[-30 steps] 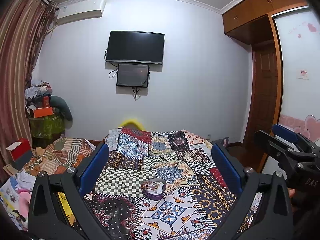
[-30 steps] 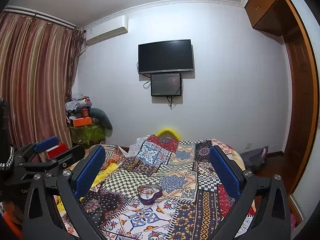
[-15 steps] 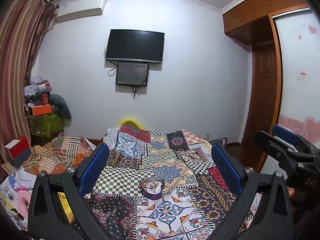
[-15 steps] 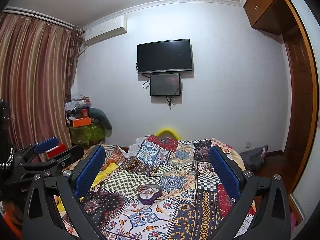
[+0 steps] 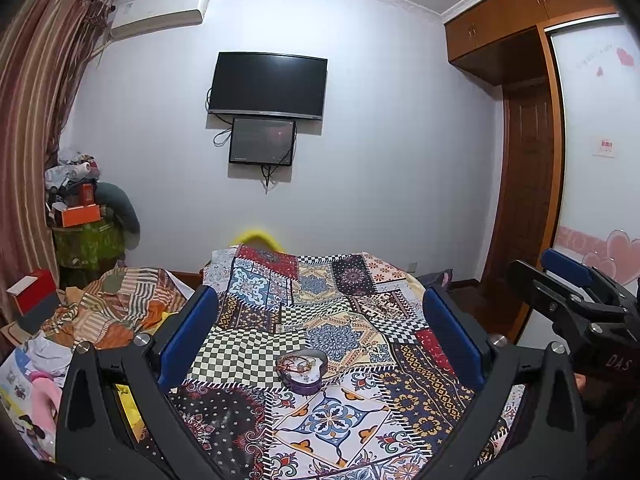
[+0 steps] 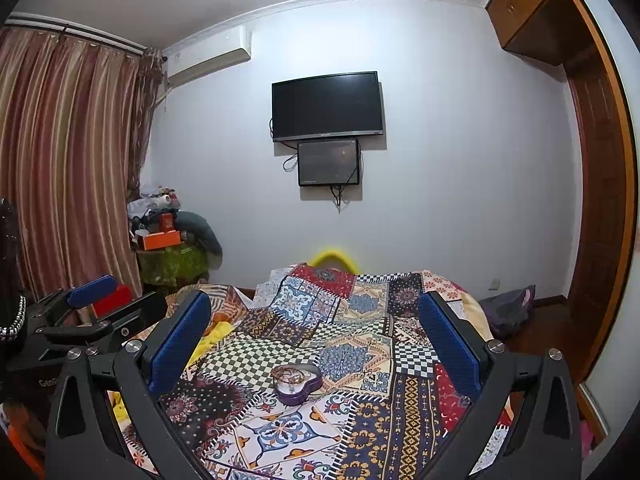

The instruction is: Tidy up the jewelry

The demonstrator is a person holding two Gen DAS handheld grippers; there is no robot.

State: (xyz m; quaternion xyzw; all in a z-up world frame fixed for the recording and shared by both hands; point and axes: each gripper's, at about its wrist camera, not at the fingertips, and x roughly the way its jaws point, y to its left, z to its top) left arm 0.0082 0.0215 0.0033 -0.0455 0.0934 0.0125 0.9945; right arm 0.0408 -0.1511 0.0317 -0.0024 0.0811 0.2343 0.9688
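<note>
Now: one heart-shaped tin (image 5: 303, 371) of jewelry on bedspread (image 5: 336, 408) | left gripper (image 5: 320, 340) released | right gripper (image 6: 316, 340) released

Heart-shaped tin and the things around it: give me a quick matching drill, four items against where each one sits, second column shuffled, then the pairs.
Items:
1. heart-shaped tin
2. television
3. orange box
4. air conditioner

Places:
A. high on the wall, beside the curtain
B. on the patchwork bedspread, between the open fingers of the left gripper
C. on the cluttered pile in the left corner
D. mid-wall, above a smaller screen

Pairs: 1-B, 2-D, 3-C, 4-A
</note>
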